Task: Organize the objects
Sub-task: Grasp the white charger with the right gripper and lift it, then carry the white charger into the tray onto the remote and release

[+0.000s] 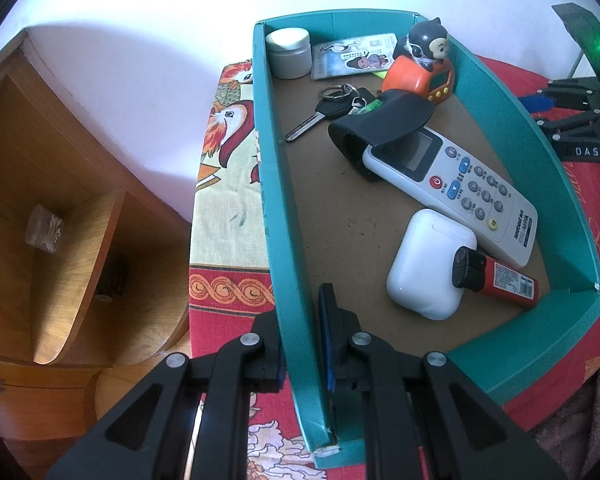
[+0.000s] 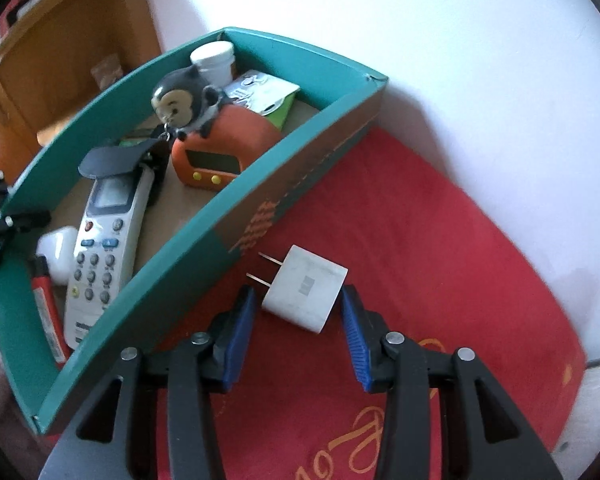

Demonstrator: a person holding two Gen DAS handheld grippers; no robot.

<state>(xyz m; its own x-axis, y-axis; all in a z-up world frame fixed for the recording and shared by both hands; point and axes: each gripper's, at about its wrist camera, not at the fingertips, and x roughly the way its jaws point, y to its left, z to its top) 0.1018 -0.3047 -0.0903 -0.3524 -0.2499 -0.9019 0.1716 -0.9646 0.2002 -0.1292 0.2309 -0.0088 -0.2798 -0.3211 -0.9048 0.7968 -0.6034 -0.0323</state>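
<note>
My left hand-held gripper (image 1: 300, 344) is clamped on the teal box's wall (image 1: 288, 280). Inside, the remote (image 1: 456, 188) reads "seebest"; the lighter's (image 1: 496, 278) label is too small to read. My right hand-held gripper (image 2: 298, 314) stands apart around the white plug adapter (image 2: 306, 286) on the red cloth (image 2: 440, 280), pads not touching, beside the box.
</note>
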